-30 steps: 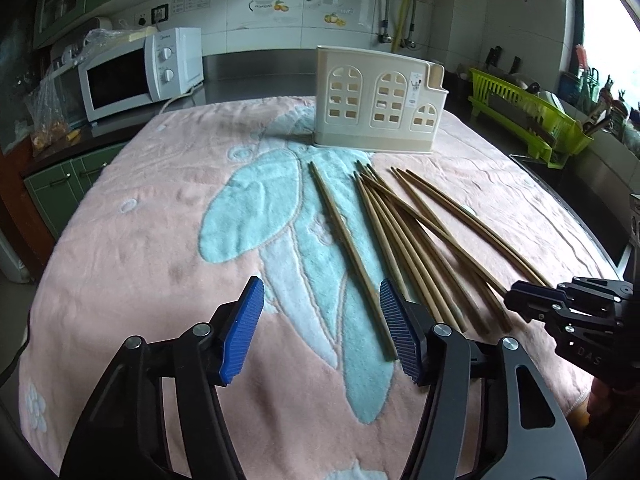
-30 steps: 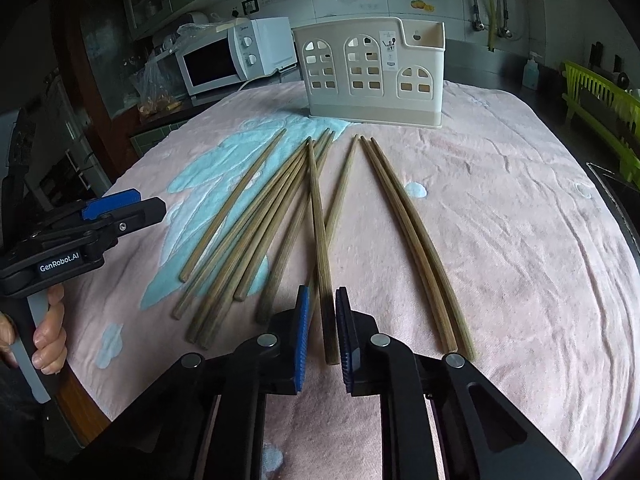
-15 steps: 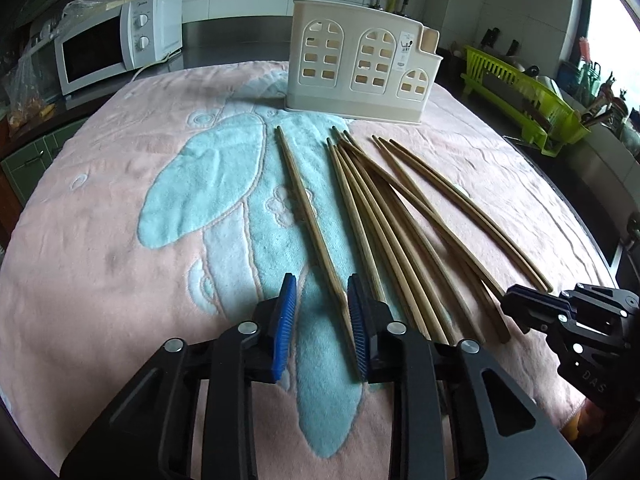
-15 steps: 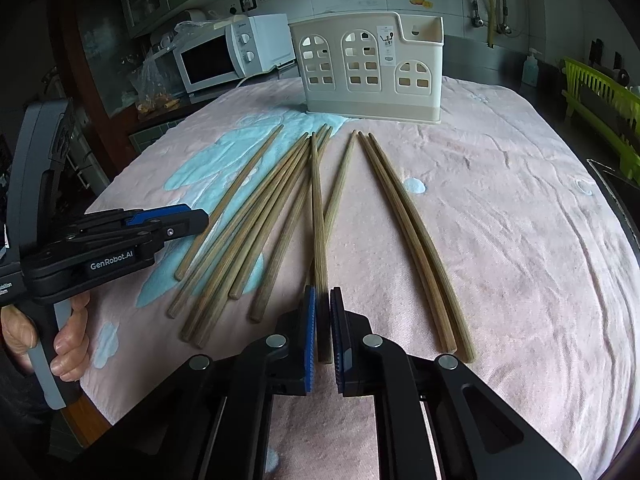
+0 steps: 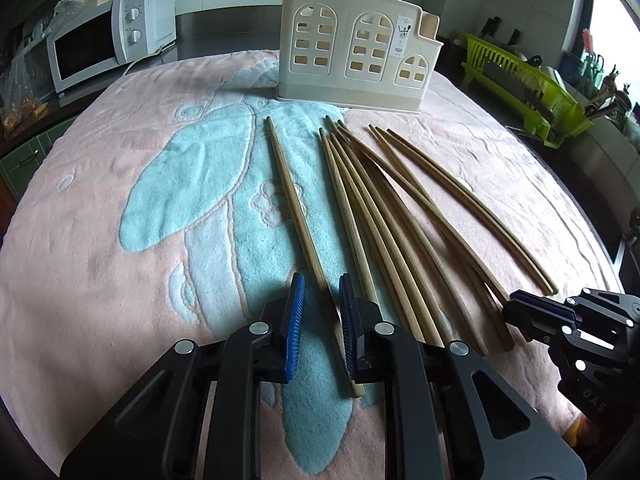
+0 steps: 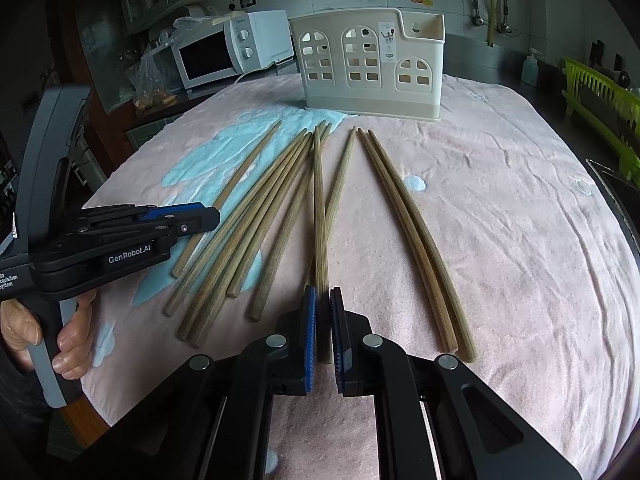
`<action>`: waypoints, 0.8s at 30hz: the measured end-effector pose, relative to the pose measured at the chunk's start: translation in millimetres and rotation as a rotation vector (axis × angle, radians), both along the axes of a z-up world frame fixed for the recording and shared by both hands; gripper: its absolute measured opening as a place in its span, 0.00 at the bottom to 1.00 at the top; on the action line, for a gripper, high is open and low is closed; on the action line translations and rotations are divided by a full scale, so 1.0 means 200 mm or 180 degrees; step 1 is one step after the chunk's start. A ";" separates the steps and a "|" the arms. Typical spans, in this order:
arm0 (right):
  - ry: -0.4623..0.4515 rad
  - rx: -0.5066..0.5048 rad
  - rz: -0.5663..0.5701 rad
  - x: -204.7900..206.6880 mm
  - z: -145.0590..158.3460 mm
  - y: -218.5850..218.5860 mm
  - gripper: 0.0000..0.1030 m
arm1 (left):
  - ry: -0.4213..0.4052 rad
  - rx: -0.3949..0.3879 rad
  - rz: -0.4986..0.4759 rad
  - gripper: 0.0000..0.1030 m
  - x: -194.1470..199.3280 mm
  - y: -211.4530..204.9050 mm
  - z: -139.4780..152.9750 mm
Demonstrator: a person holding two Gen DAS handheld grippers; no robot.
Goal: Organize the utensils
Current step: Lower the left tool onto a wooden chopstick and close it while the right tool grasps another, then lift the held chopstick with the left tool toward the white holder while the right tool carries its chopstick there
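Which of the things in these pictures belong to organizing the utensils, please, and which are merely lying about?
Belong to the job:
- chopsticks on the towel
- cream holder
- left gripper, closing around one chopstick
- right gripper, shut on another

Lying about:
- microwave
- green rack
- soap bottle

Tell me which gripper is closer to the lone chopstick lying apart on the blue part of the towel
Left. The left gripper is closing around that chopstick near its thick end. The right gripper is off to the side, shut on another chopstick in the bundle.
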State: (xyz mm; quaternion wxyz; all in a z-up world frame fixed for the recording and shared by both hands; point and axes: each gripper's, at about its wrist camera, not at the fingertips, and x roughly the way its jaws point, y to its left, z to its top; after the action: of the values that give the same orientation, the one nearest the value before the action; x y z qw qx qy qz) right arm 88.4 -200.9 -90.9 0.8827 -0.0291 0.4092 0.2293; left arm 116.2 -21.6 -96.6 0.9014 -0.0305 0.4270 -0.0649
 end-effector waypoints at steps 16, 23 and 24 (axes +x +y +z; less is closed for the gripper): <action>-0.0313 0.0129 -0.0061 -0.08 0.14 -0.05 0.07 | -0.0093 -0.0077 0.0109 0.07 -0.04 0.05 0.07; -0.0630 0.0290 -0.0103 -0.11 0.33 -0.07 0.07 | -0.0379 -0.0155 0.0198 0.06 -0.10 0.13 0.20; -0.0659 0.0332 -0.0105 -0.10 0.36 -0.08 0.07 | -0.0417 -0.0168 0.0213 0.06 -0.10 0.14 0.21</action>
State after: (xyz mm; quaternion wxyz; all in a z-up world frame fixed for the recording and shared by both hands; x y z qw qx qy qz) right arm 67.6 -216.5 -19.4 0.9242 0.0000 0.3038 0.2315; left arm 96.6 6.9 -53.9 0.9280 -0.0642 0.3640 -0.0478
